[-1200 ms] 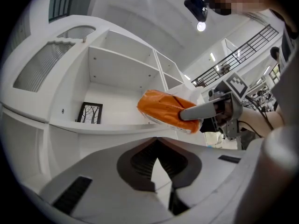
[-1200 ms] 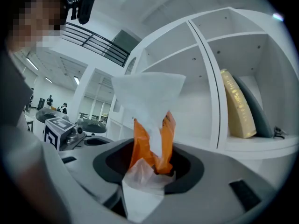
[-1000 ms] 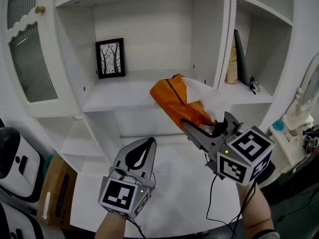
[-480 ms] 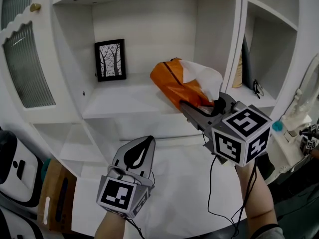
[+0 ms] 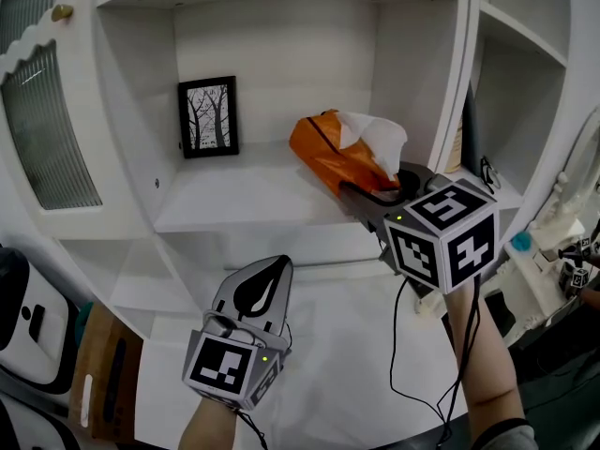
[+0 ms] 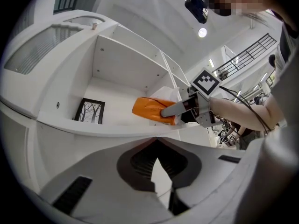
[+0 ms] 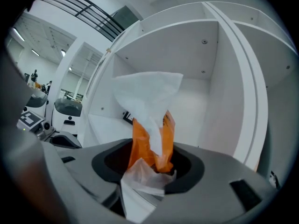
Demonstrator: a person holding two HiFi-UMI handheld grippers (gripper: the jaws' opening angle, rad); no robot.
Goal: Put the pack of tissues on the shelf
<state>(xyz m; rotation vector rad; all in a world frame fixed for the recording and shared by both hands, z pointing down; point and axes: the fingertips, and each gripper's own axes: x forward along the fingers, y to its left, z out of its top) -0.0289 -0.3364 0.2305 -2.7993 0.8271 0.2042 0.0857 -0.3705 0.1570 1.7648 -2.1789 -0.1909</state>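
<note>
The pack of tissues (image 5: 328, 153) is orange with a white tissue sticking out of its top. It is over the right part of the middle shelf (image 5: 216, 195), low on the board or just touching it. My right gripper (image 5: 361, 195) grips its near end, and the jaws are opening with the pack (image 7: 149, 143) still pinched between them. In the left gripper view the pack (image 6: 149, 110) shows above the shelf edge. My left gripper (image 5: 277, 265) hangs lower, in front of the shelf, shut and empty.
A framed tree picture (image 5: 208, 116) stands at the shelf's back left. A divider wall (image 5: 450, 92) bounds the compartment on the right; books (image 5: 466, 129) lean beyond it. A glass cabinet door (image 5: 47, 129) is at left. A white tabletop (image 5: 328, 345) lies below.
My right gripper has carried the pack up and further in over the shelf, towards the back right. The left gripper has stayed where it was.
</note>
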